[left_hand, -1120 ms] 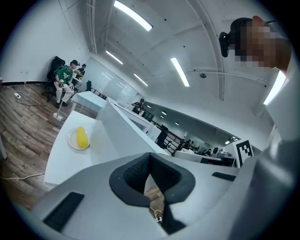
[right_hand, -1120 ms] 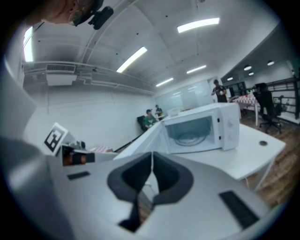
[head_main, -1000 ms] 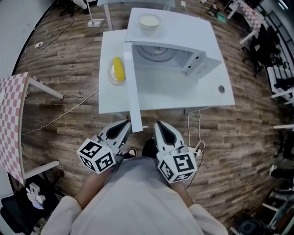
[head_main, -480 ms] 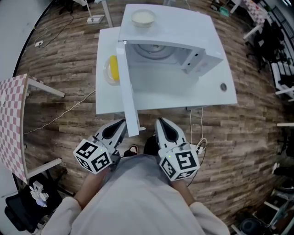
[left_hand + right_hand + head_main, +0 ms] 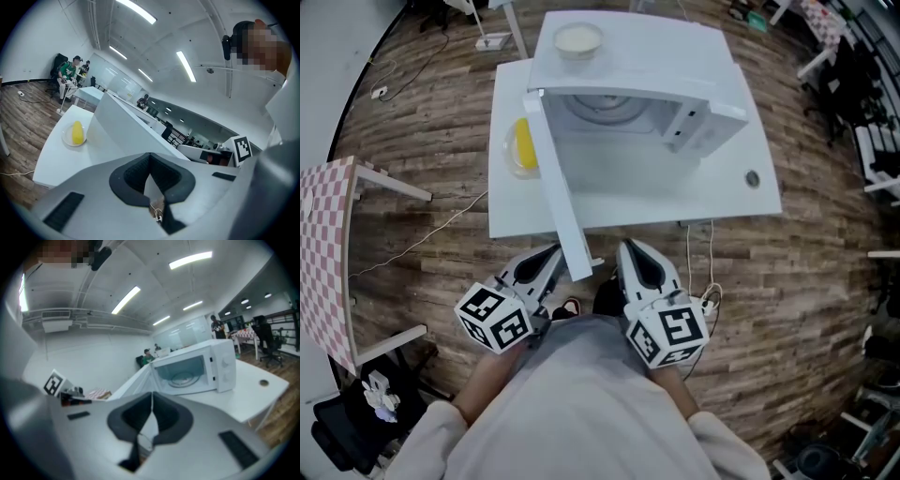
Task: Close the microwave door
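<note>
While the microwave (image 5: pixel 675 103) stands on the white bench (image 5: pixel 712 192), its door (image 5: pixel 558 197) is wide open and points out toward the person. The free end of the door reaches past the near edge of the bench and ends between the two tongs, closer to the left one. From the head view it cannot be told whether the door touches the left tongs (image 5: pixel 551 255).

The left tongs are held low, near the person's body, and their jaws are together with nothing between them. In the left gripper view the white face of the door (image 5: pixel 126 136) stands just ahead of these jaws. The right tongs (image 5: pixel 630 251) are beside the left, also near the body, and their jaws are together and empty as well. The right gripper view looks into the open microwave (image 5: pixel 197 369), where the round glass plate (image 5: pixel 180 378) lies inside.

A bowl (image 5: pixel 578 39) sits on top of the microwave. Left of the microwave, on the bench, a plate (image 5: pixel 511 161) carries a yellow thing (image 5: pixel 525 143).
</note>
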Available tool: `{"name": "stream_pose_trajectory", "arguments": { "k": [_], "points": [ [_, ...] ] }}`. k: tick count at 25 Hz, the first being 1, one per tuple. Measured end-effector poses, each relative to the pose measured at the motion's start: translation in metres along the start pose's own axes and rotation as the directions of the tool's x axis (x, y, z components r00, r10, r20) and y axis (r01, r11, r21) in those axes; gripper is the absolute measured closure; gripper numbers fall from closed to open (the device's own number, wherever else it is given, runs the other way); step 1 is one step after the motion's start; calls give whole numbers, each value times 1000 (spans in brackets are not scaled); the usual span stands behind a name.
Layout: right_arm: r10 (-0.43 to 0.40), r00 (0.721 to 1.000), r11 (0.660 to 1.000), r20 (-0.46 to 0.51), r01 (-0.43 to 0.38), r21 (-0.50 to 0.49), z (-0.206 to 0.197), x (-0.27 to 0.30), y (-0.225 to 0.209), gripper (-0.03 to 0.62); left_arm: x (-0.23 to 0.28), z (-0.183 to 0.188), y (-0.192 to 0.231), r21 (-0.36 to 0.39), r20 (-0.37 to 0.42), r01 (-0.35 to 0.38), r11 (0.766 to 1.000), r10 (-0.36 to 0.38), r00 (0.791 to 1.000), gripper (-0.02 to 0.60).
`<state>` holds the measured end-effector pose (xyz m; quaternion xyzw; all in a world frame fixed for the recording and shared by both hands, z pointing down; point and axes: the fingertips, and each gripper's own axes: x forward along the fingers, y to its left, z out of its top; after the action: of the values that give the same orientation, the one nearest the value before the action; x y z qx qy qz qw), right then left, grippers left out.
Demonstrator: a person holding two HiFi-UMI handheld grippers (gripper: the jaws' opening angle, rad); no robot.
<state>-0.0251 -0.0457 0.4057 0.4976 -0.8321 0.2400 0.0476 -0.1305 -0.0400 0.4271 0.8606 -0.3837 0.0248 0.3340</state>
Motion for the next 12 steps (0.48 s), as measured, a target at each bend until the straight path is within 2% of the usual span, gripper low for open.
{"name": "stream_pose_trajectory", "arguments": {
  "k": [12],
  "points": [
    [20,1000,1000,23,-20,15,14,-7,-30,571,30,-1,-18,10,-12,-13,1000,13,1000,568]
  ]
}}
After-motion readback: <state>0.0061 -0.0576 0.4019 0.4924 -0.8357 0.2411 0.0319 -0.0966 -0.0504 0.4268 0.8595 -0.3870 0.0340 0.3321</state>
